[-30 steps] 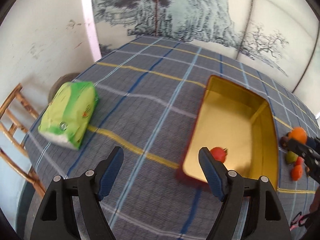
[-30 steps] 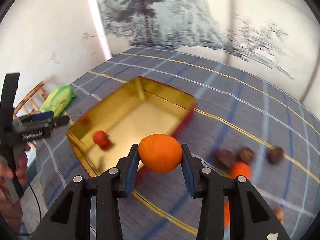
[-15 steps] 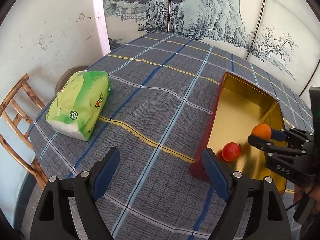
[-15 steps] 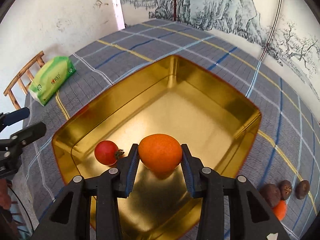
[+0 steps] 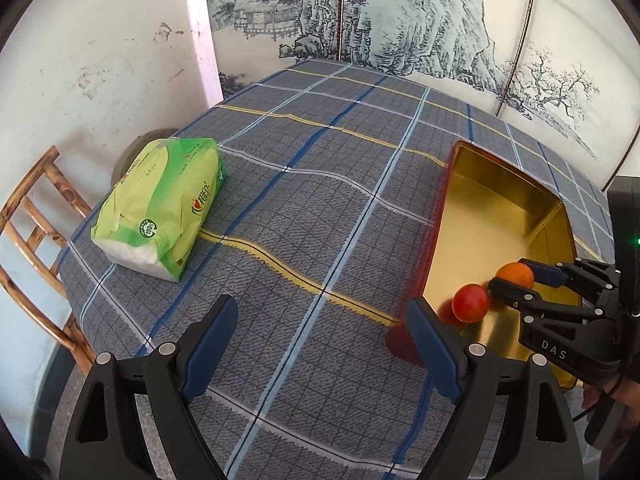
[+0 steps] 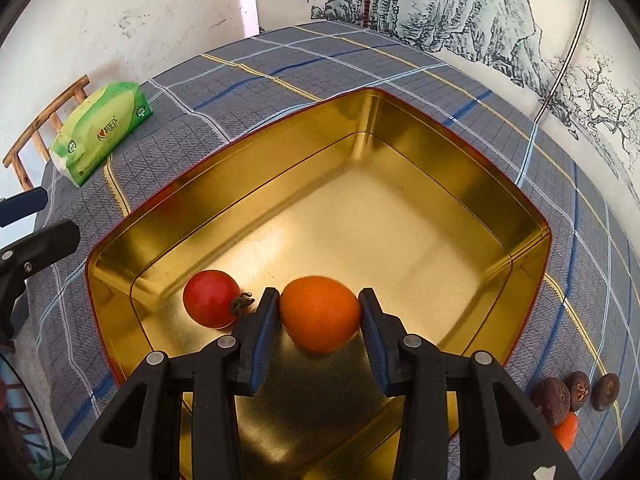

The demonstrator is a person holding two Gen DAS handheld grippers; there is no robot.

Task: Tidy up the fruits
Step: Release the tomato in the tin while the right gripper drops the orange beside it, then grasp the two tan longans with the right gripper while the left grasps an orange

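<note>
An orange (image 6: 318,313) sits between the blue pads of my right gripper (image 6: 319,314), which is shut on it low inside the gold tin (image 6: 400,152). A red tomato (image 6: 211,298) lies on the tin floor just left of the orange. From the left wrist view the same orange (image 5: 516,275), tomato (image 5: 470,303) and right gripper (image 5: 514,276) show at the near end of the tin (image 5: 448,184). My left gripper (image 5: 320,334) hangs open over the checked cloth, left of the tin, with nothing between its fingers.
A green tissue pack (image 5: 160,208) lies on the cloth at the left, beside a wooden chair (image 5: 28,232). Three dark brown fruits (image 6: 576,390) and an orange-red one (image 6: 566,426) lie on the cloth right of the tin. A painted screen stands behind the table.
My right gripper carried the orange from outside the tin to over it and down near the tomato. The left gripper's fingers spread a little wider; its view swung slightly.
</note>
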